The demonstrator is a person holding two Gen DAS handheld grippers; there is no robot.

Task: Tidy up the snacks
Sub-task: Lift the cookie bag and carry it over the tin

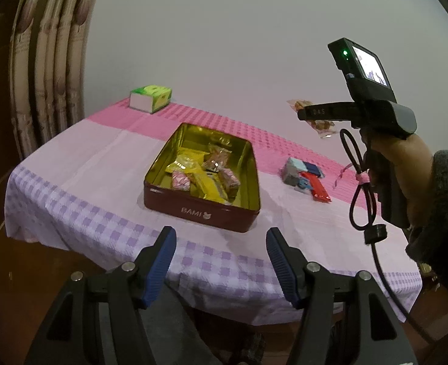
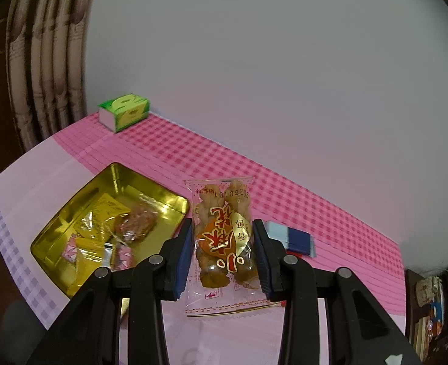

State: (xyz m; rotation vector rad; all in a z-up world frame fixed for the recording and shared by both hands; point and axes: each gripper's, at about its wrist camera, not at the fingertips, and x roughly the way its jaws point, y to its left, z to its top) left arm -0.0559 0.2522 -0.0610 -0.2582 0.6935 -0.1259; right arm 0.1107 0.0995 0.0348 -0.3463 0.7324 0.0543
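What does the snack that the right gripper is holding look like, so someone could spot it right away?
Start at the red tin with the gold inside, on the pink checked tablecloth. Just right of it, raised above the cloth, the right gripper clamps a clear packet. Unlike the wrapped sweets in the tin, it shows golden fried twists behind an orange label.

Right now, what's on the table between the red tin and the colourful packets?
Nothing: in the left wrist view only bare tablecloth lies between the red tin and the colourful packets.
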